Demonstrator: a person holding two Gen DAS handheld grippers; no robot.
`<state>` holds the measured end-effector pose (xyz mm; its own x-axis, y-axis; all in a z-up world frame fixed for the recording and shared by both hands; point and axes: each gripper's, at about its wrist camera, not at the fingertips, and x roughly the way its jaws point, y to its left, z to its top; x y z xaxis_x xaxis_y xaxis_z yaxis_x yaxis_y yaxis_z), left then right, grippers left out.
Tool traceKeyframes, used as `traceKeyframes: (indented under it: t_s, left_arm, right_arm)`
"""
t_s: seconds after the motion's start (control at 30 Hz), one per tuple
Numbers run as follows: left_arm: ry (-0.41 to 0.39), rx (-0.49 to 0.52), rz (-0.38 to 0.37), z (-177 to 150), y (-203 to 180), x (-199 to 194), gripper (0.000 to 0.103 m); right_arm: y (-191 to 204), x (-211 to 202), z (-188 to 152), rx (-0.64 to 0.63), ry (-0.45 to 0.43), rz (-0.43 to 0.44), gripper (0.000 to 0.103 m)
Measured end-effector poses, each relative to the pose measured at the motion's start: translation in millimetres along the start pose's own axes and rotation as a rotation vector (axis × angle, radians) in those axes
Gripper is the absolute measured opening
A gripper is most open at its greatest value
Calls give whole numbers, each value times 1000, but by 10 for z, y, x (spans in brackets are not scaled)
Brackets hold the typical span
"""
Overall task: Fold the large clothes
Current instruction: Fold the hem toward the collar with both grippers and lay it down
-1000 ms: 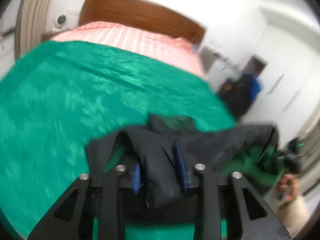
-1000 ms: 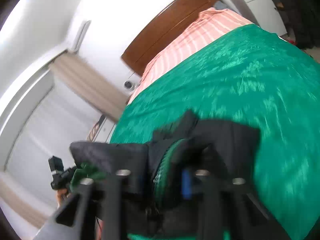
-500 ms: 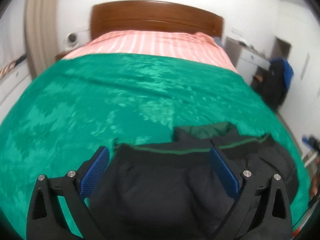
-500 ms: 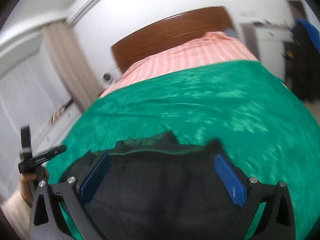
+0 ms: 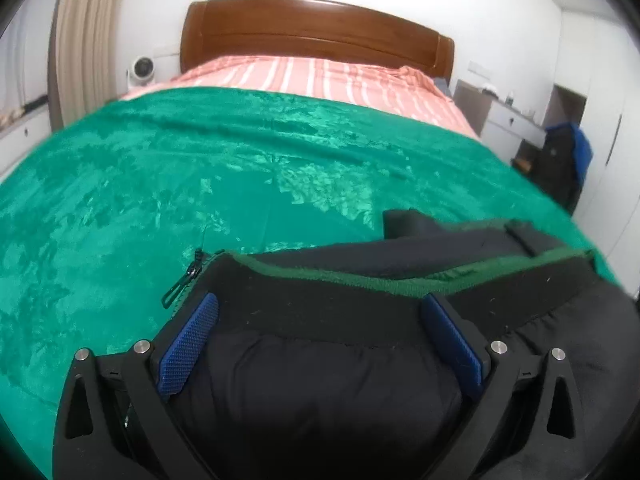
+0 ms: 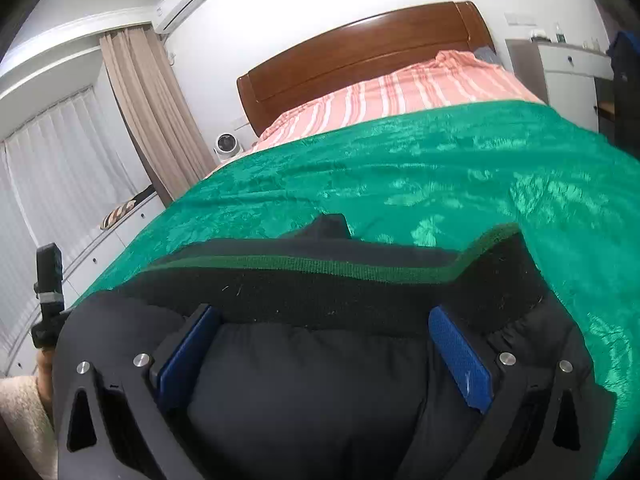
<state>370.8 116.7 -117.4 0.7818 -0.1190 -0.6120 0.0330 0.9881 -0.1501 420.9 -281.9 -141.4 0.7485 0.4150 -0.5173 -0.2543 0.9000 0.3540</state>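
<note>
Now my left gripper (image 5: 318,338) and right gripper (image 6: 324,350) gape over the black jacket (image 5: 320,384), laid near the green blanket's (image 5: 200,184) front edge; folding remains.

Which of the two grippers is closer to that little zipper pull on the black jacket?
Left. The left gripper stands open just beside the zipper pull, at the black jacket corner. The right gripper, also open, sits further along the hem; no zipper shows there.

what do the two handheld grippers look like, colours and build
Both match: the left gripper and right gripper have matte black frames with triangular cut-outs, round silver bolt heads, and fingers faced with blue textured pads. A cream fuzzy sleeve shows at the right view's edge.
</note>
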Motion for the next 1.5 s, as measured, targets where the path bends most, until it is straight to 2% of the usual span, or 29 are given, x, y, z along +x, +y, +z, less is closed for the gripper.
traceKeyframes:
  t_s: [0.2,0.5,1.5]
  left_arm:
    - [40,-23,-31,0,60,143,103]
    - [62,-19,-19,-49,20,225,103]
    - [80,-24,-22,-59,28,309,103]
  right_arm:
    - [-94,55,-2,40,12,22,103]
    - [-102,46,14,68,24,38,103]
    - [-114,45,2,90,20,54,103]
